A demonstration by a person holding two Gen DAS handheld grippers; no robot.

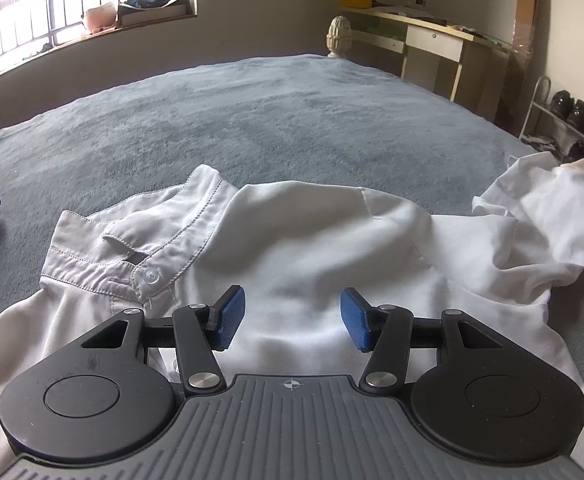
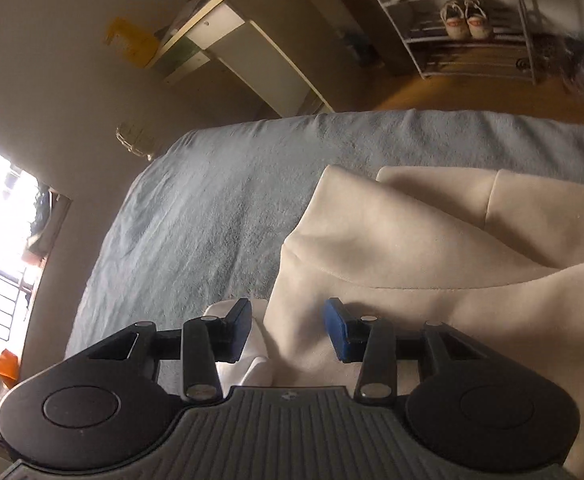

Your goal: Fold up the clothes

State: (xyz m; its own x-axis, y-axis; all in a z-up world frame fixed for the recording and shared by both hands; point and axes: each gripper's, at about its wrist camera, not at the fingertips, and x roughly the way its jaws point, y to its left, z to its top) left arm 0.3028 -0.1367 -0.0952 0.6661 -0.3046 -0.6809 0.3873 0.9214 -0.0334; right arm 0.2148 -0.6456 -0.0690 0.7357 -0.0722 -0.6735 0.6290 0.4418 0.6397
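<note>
White shirt [image 1: 311, 248]: lies rumpled on the grey blanket [image 1: 252, 120], near its front edge. Left gripper [image 1: 293, 318]: jaws parted, above the shirt, gripping nothing. Right gripper [image 2: 288, 330]: jaws parted, fabric between, unpinched.

The left gripper [image 1: 293, 318], jaws apart, hovers over a white shirt [image 1: 311, 240] on a grey blanket [image 1: 252, 112].

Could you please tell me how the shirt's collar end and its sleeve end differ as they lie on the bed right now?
The collar lies flat at the left with grey stitching, a clear button and a buttonhole; the sleeve at the right shows none. The collar looks crisp and layered; the sleeve is bunched and raised in loose folds. Both are part of the white shirt on the grey blanket.
</note>
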